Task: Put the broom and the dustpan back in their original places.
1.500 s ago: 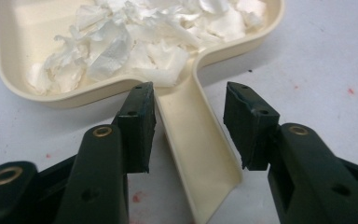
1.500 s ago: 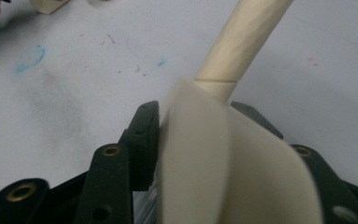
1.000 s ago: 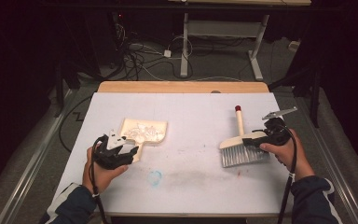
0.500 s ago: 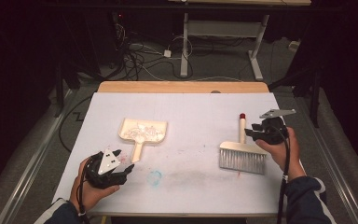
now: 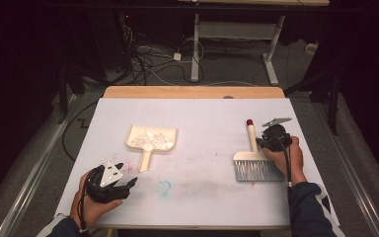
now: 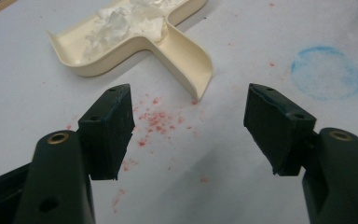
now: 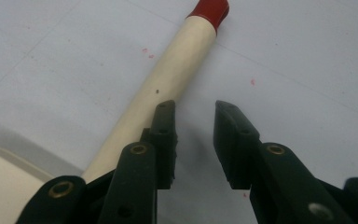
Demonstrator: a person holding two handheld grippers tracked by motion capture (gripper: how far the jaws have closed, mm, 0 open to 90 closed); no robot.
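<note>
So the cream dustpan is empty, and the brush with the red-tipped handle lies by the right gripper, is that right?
Not quite: the dustpan is not empty; it holds a heap of white scraps, as the left gripper view shows. The rest stands: the brush with the red-tipped handle lies by the right gripper.

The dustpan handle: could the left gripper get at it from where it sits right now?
Probably yes. The left gripper has its jaws open and aimed at the dustpan handle's end, with bare table and red specks between; nothing blocks the way.
</note>
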